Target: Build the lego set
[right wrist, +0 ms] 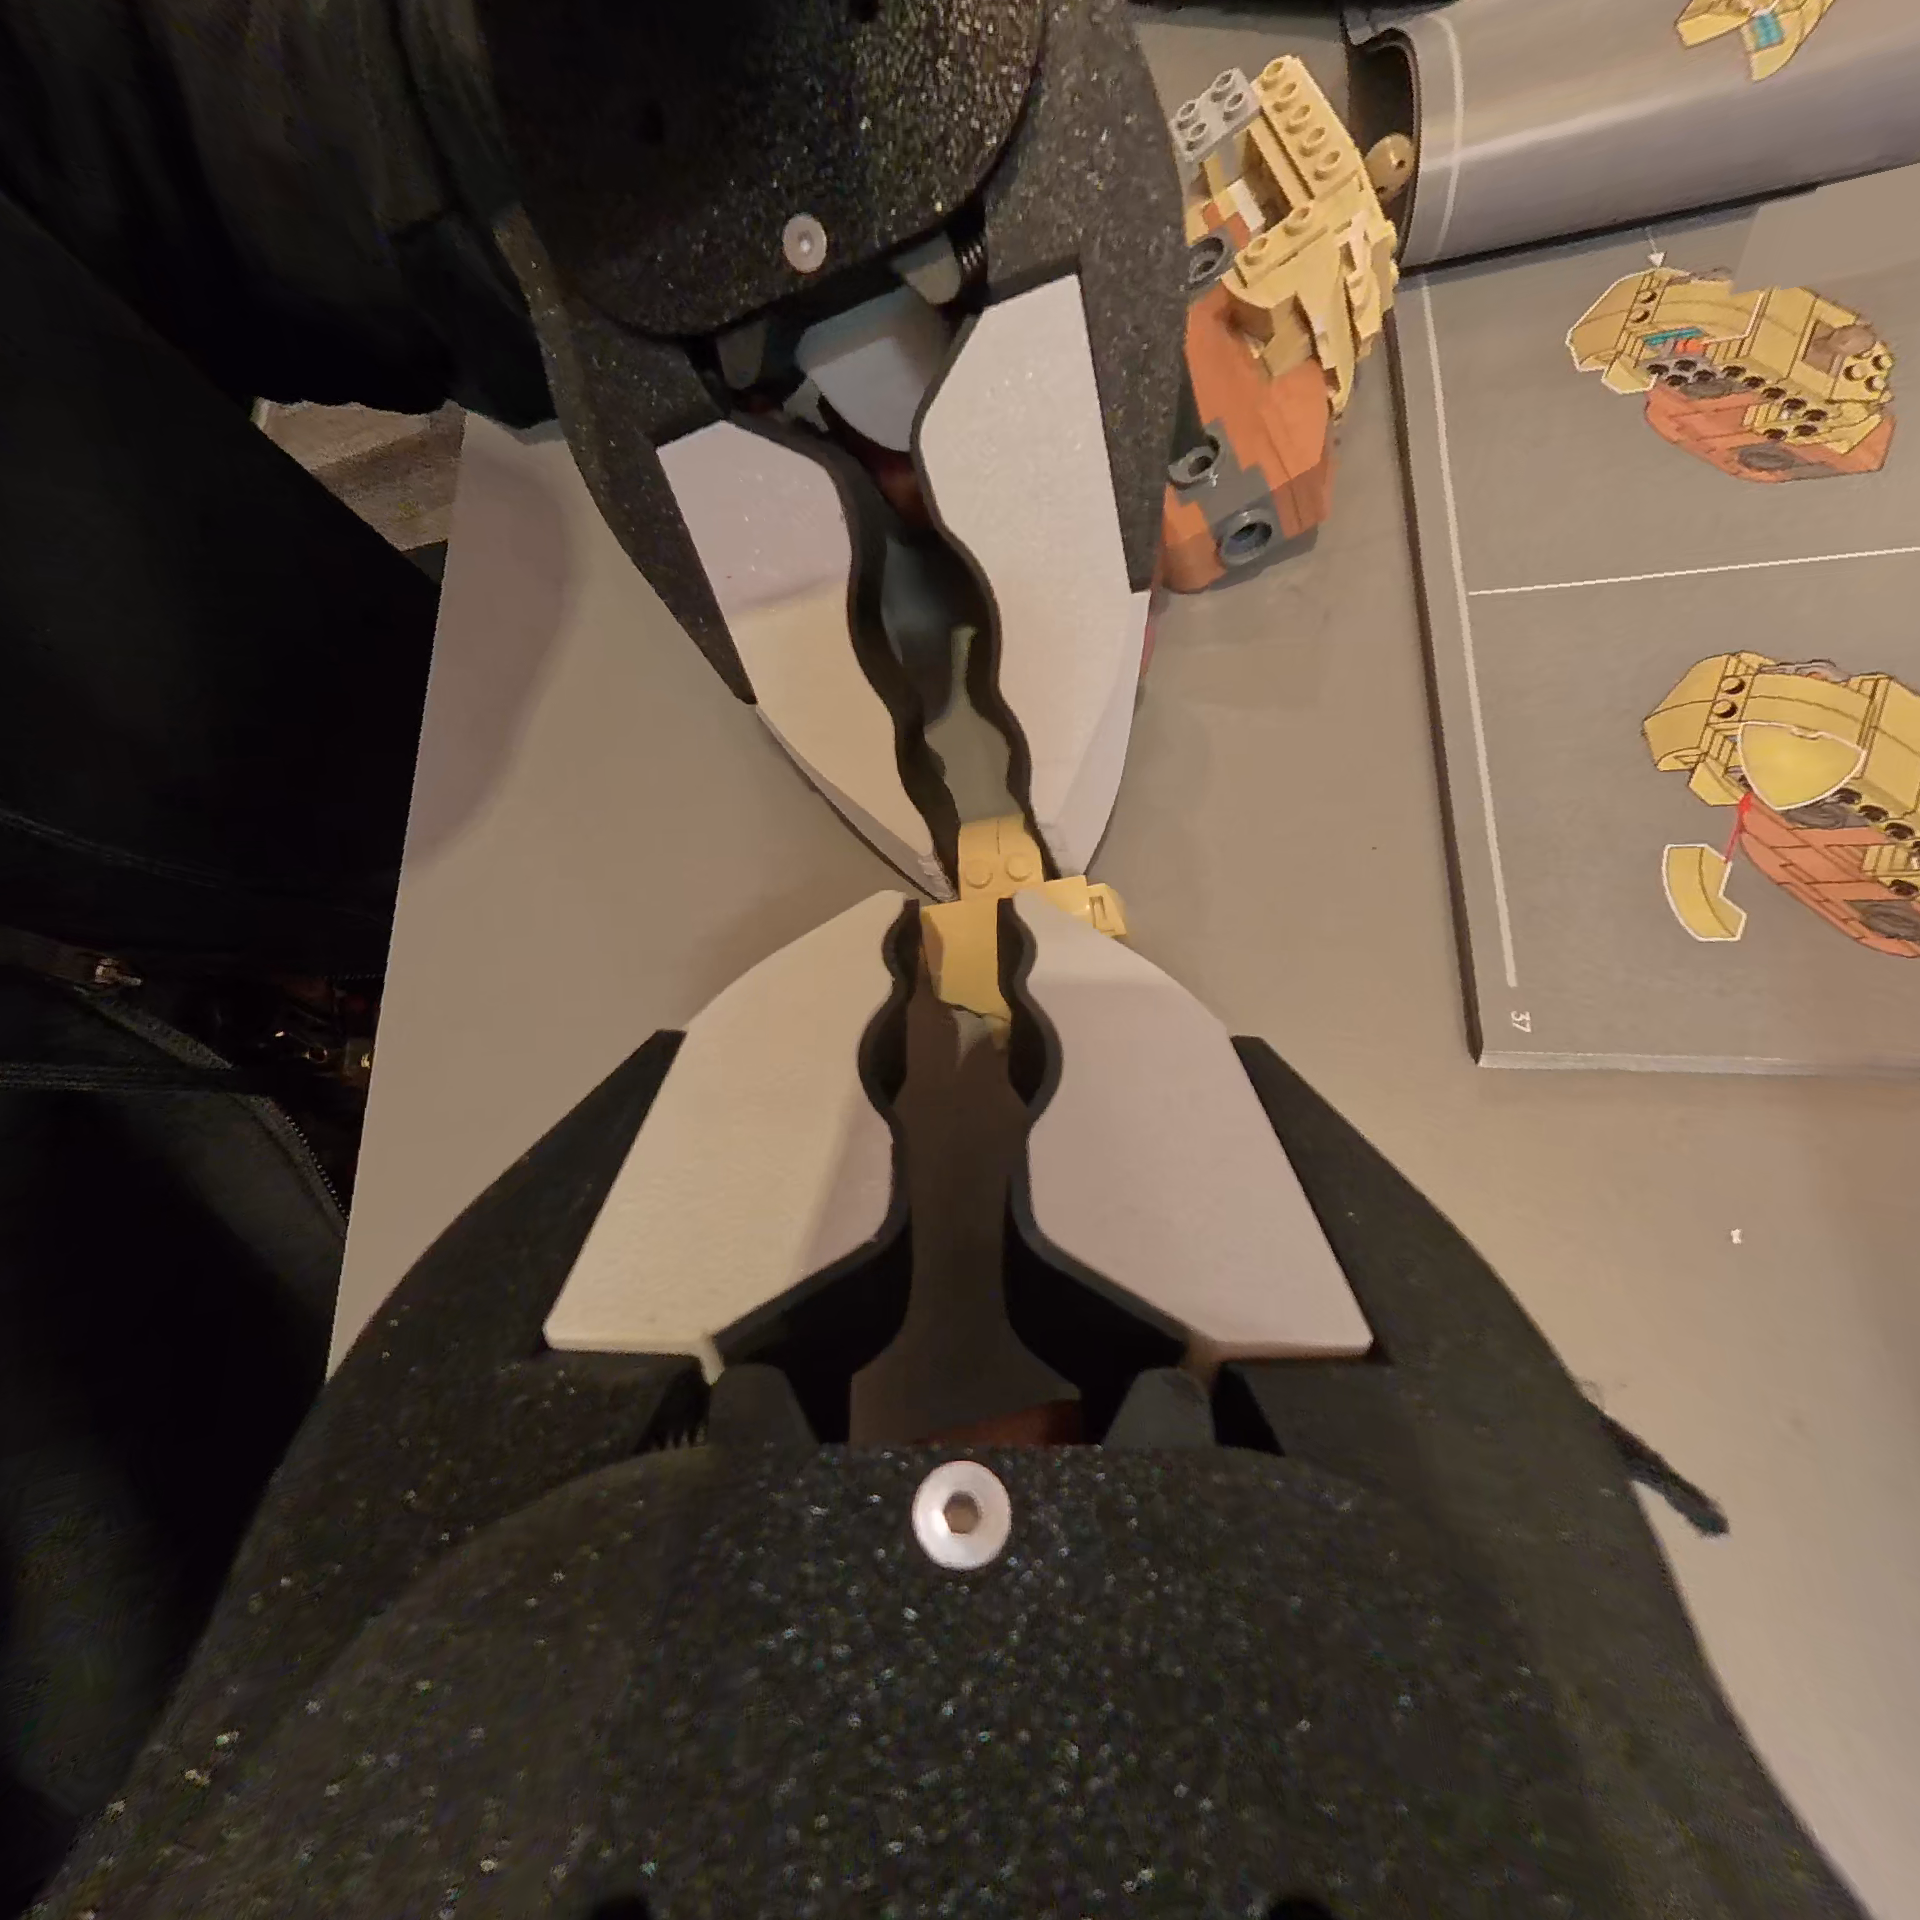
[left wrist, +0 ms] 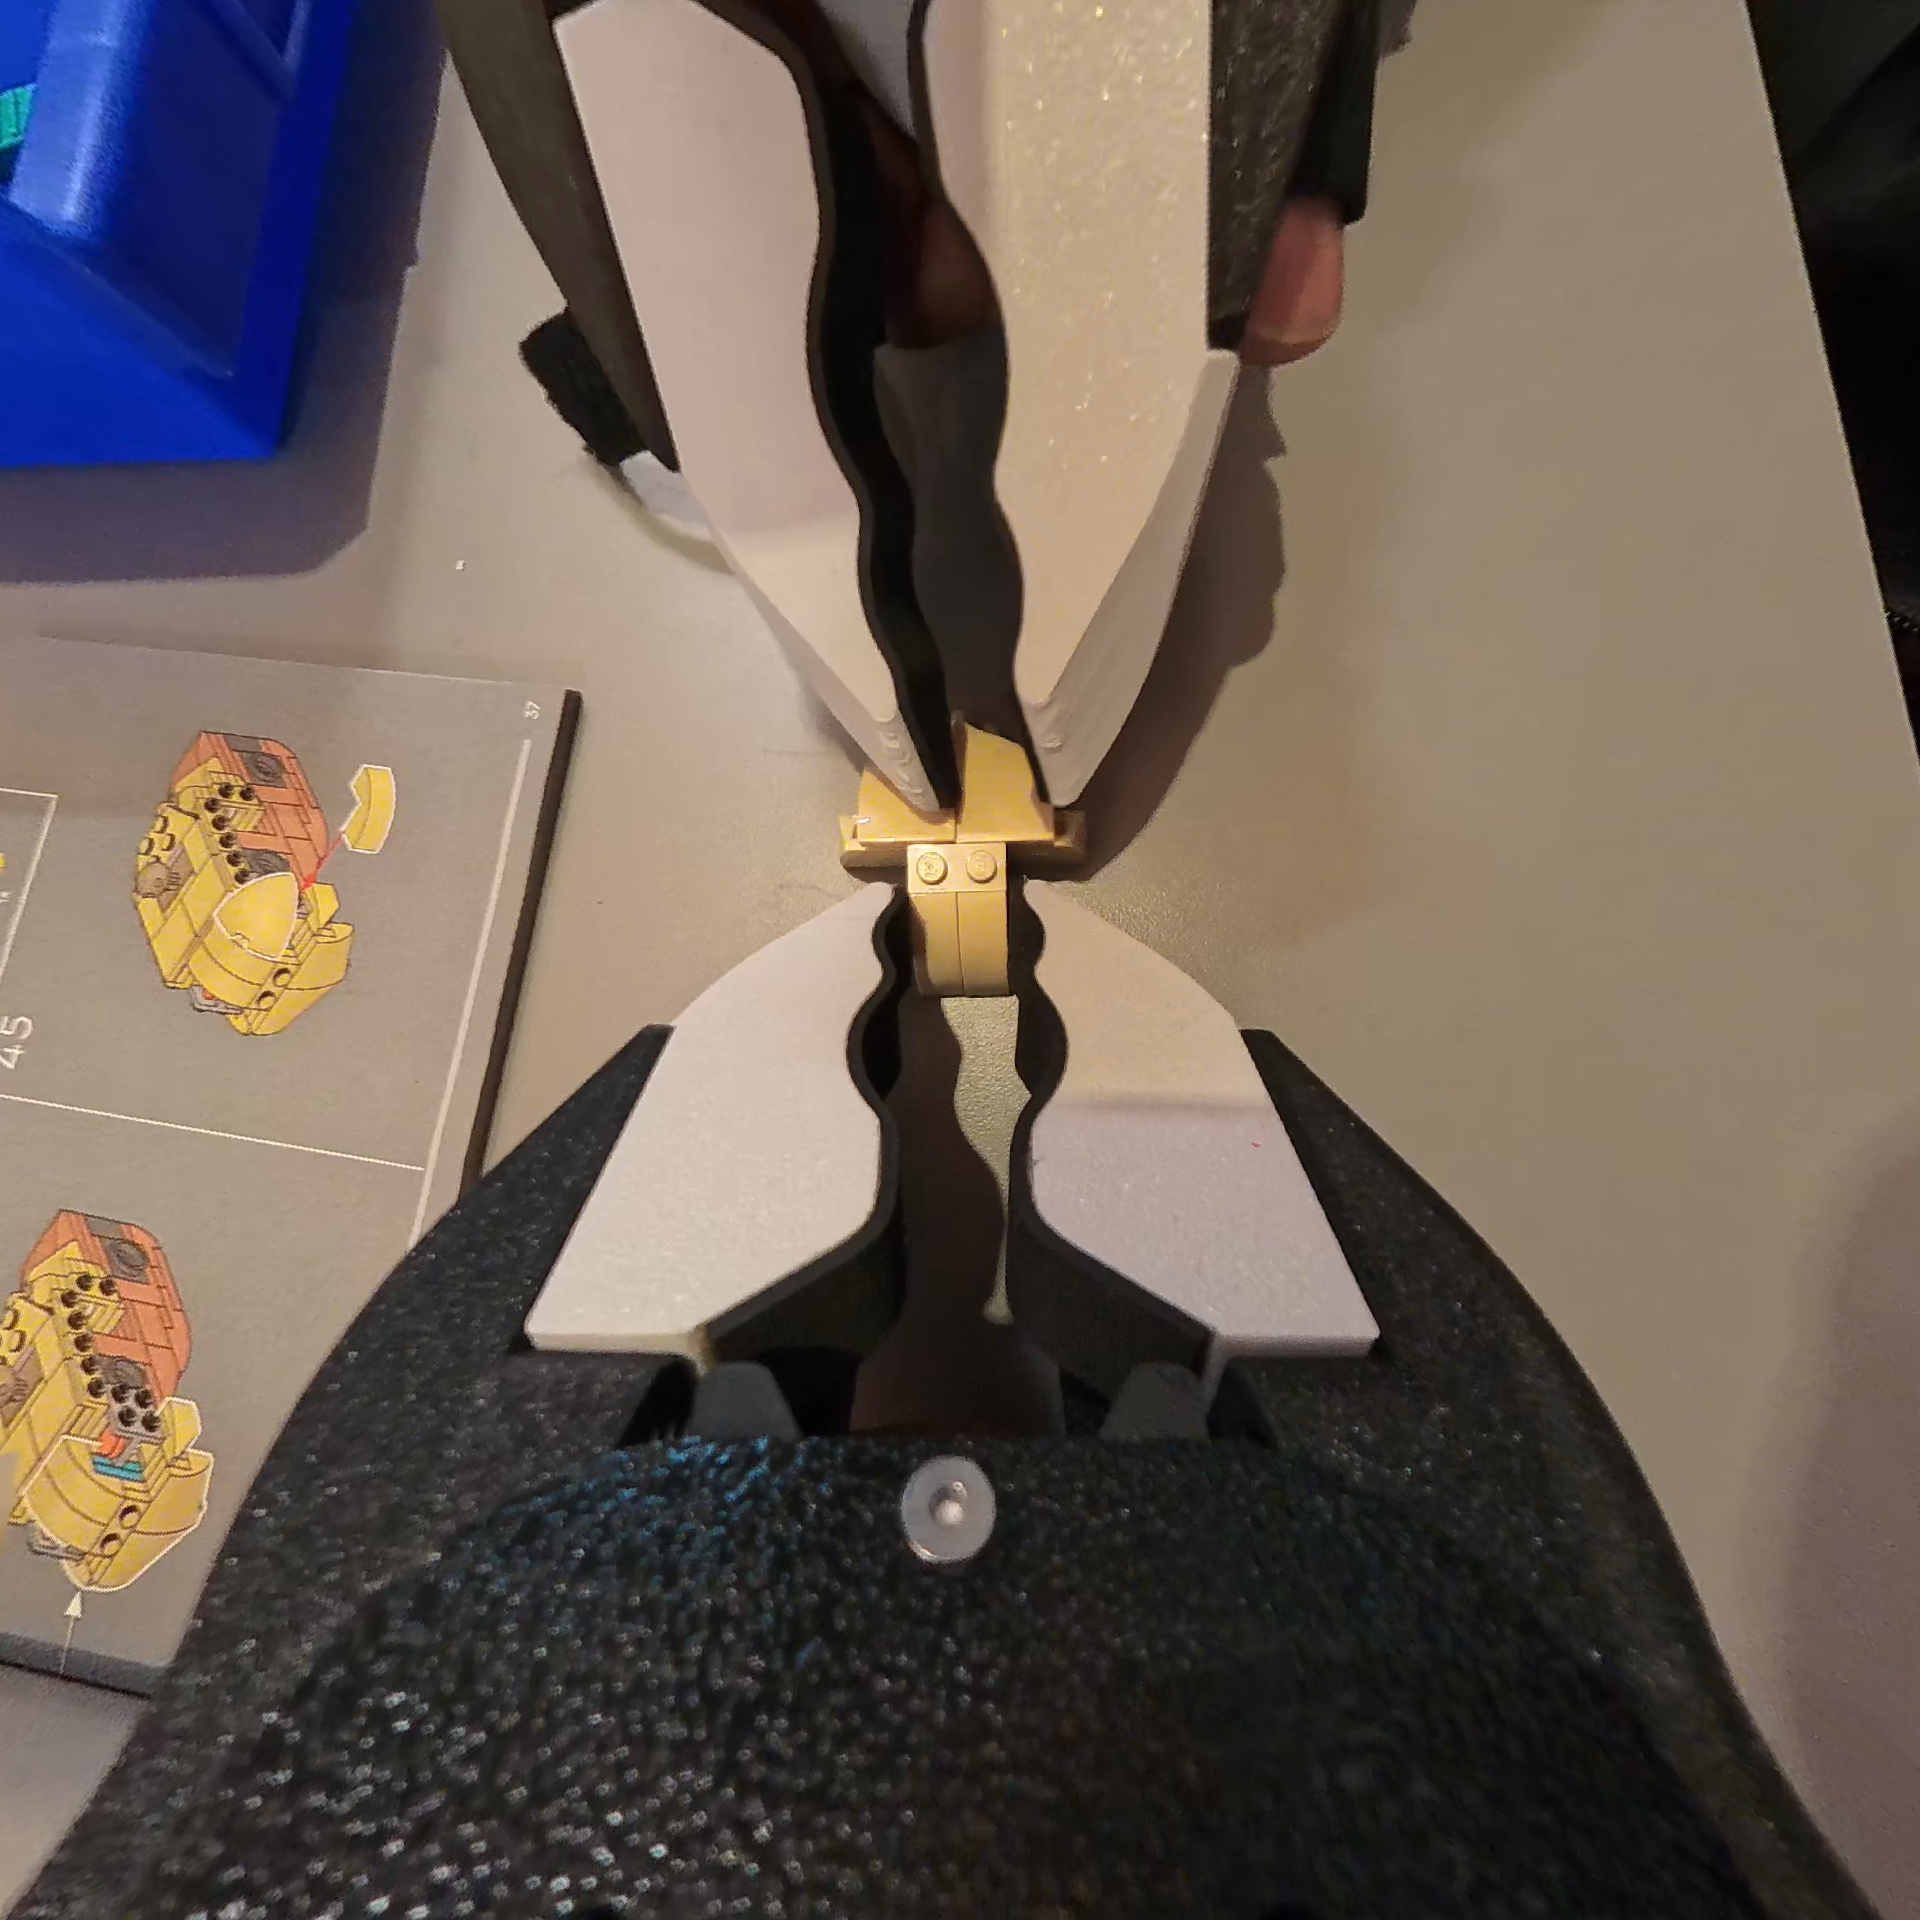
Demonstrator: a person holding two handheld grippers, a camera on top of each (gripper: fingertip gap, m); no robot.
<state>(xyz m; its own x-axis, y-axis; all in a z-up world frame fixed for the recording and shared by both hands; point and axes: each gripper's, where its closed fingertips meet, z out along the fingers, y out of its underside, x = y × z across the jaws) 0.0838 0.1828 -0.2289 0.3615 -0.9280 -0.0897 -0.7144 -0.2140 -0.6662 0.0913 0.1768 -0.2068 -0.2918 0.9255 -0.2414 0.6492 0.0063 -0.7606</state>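
My left gripper [left wrist: 961, 935] is shut on a pair of tan curved bricks [left wrist: 961, 940] with two studs on top, held just above the grey table [left wrist: 1507, 831]. My right gripper [right wrist: 961, 940] faces it tip to tip and is shut on a tan sloped brick [right wrist: 956, 961]. This brick belongs to a small tan plate assembly [left wrist: 883, 836] that touches the curved bricks' studded end. The right gripper also shows in the left wrist view [left wrist: 982, 779], coming in from the top. The left gripper also shows in the right wrist view [right wrist: 997, 847], with the curved bricks [right wrist: 997, 862] in its tips.
An open instruction booklet [left wrist: 260, 1039] lies beside the grippers and also shows in the right wrist view [right wrist: 1662, 623]. A partly built tan and brown brick model [right wrist: 1278, 332] stands by it. A blue bin [left wrist: 135, 229] sits at the far left. The table's edge [right wrist: 416, 831] runs close by. The grippers are tip to tip, or close to it.
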